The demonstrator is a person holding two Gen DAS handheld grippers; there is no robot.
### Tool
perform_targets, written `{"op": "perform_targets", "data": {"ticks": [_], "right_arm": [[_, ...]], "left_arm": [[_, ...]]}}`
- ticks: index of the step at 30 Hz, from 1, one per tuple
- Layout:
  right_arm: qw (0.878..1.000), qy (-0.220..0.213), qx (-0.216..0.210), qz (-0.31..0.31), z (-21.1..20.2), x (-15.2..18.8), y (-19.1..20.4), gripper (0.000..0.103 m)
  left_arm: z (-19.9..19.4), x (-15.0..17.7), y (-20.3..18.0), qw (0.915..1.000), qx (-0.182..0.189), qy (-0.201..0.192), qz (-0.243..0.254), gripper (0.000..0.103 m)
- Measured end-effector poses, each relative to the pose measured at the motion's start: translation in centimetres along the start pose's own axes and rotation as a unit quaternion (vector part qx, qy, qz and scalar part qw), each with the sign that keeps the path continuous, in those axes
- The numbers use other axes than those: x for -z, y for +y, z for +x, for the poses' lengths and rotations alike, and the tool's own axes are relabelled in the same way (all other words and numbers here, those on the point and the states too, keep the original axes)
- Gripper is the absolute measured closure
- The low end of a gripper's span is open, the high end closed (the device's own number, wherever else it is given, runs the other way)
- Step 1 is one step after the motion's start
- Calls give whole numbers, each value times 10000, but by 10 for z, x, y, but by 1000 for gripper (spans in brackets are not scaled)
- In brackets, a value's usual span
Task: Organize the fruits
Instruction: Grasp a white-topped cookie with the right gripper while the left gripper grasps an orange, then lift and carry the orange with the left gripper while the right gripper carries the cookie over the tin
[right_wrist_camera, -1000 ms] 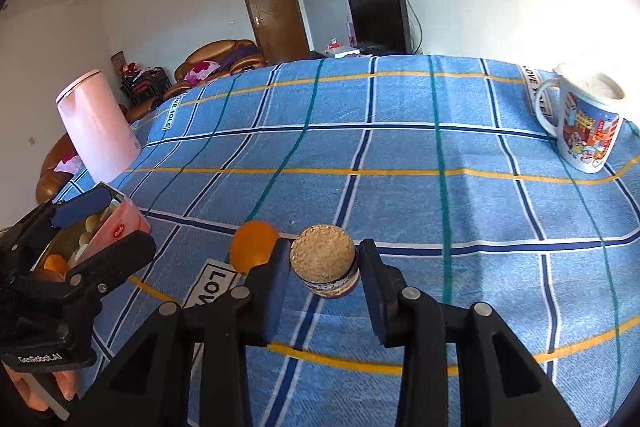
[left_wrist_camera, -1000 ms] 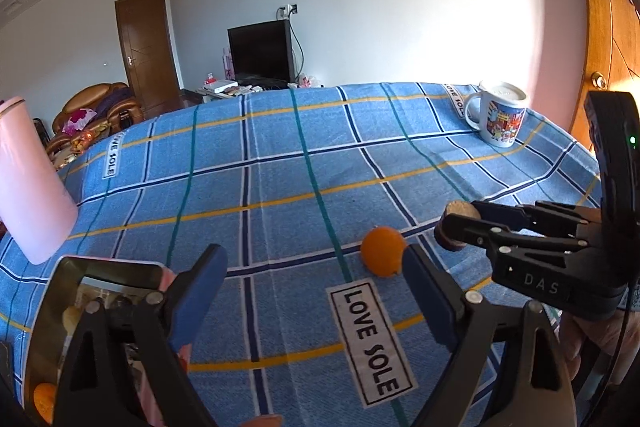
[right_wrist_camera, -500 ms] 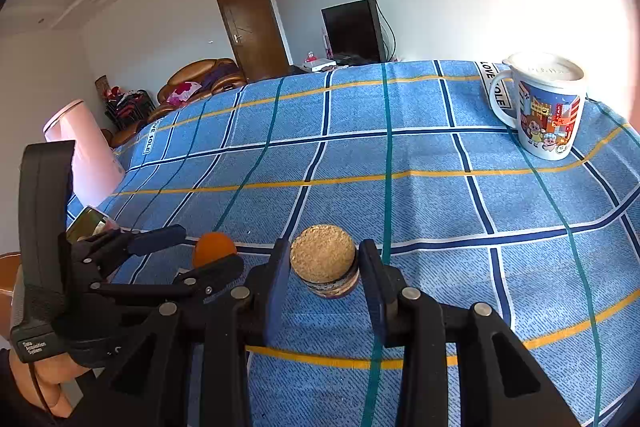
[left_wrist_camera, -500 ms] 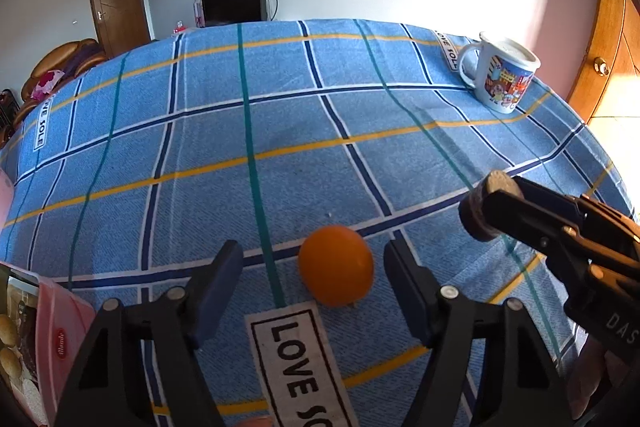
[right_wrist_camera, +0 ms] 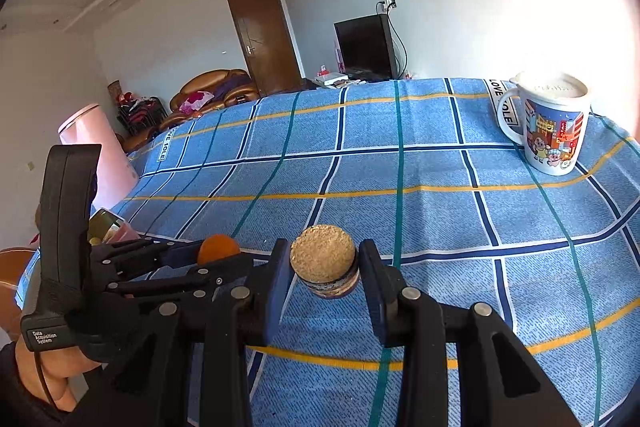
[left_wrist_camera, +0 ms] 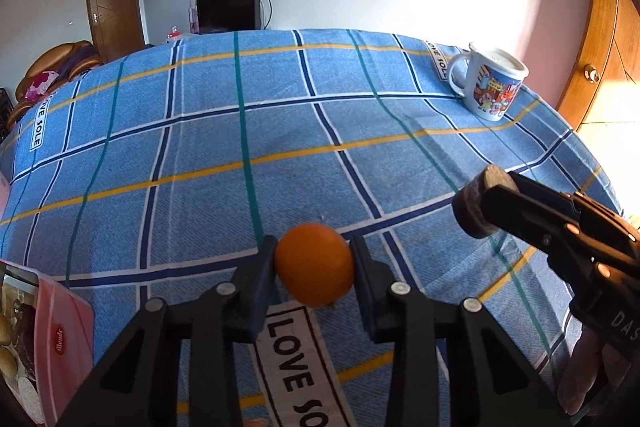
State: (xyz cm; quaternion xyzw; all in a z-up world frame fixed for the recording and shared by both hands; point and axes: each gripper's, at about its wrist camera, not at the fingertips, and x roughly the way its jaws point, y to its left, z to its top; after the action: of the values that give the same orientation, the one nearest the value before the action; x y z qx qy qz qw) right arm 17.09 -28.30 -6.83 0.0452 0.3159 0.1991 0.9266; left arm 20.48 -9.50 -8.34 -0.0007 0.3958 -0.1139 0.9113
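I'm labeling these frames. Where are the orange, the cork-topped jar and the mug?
orange (left_wrist_camera: 314,263), left wrist view, middle of its front skin.
cork-topped jar (right_wrist_camera: 322,253), right wrist view, centre of the cork top.
mug (right_wrist_camera: 554,131), right wrist view, on its printed side.

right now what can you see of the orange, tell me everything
The orange is small, round and smooth, evenly bright, with no stem or leaf showing. It sits low on the blue checked cloth beside a LOVE SOLE label, between the fingers of the left gripper, whose jaws are closing against both its sides.
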Motion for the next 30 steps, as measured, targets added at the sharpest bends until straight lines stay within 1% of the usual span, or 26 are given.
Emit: {"op": "perform_targets", "data": {"ticks": [5, 11, 18, 30], "right_arm": [[9997, -226, -87, -37, -8, 0, 1, 66], [9993, -362, -55, -118, -13, 1, 4, 66], [9983, -537, -14, -232, -19, 2, 8, 66], [9964, -759, 40, -383, -28, 4, 13, 66]], "left_arm": [[-11, 0, 0, 9995, -27, -318, 17, 65], [-23, 1, -4, 9977, -145, -660, 85, 65], [-35, 5, -5, 9950, -276, -956, 118, 65], [-51, 12, -8, 9899, -431, -1345, 152, 65]]}}
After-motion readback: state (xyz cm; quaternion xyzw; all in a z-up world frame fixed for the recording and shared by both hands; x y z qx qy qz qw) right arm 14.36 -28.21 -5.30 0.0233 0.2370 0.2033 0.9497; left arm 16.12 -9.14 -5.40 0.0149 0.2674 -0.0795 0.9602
